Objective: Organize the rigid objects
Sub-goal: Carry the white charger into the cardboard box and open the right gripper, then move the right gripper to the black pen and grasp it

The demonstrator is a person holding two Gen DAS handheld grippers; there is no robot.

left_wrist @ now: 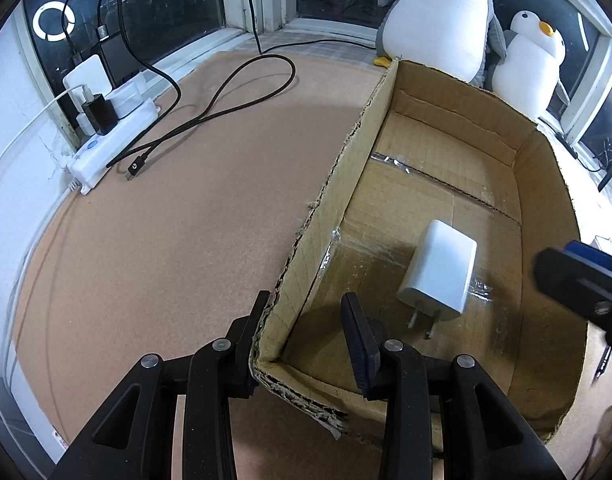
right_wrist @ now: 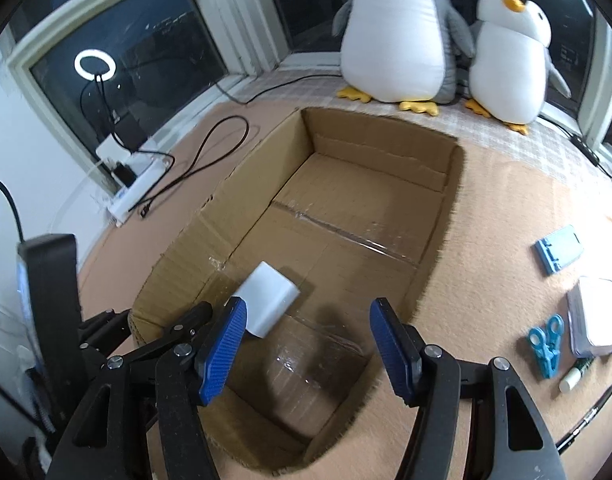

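A white plug-in charger [left_wrist: 442,268] [right_wrist: 270,296] lies on the floor of an open cardboard box [left_wrist: 386,92] [right_wrist: 234,208], prongs toward the near end. My left gripper [left_wrist: 306,316] straddles the box's near left corner, one finger outside the wall and one inside, shut on the cardboard. My right gripper [right_wrist: 308,308] hovers over the near end of the box with its blue pads wide apart and nothing between them. The charger lies just beyond its left pad. One of its fingers [left_wrist: 574,272] shows at the right edge of the left wrist view.
Right of the box on the cork mat lie a blue stand [right_wrist: 558,252], a white case [right_wrist: 596,316], blue clips [right_wrist: 546,344], a small tube [right_wrist: 574,376] and a pen [right_wrist: 586,420]. A power strip [left_wrist: 114,136] and black cable [left_wrist: 226,92] sit left. Two plush penguins [right_wrist: 398,40] stand behind.
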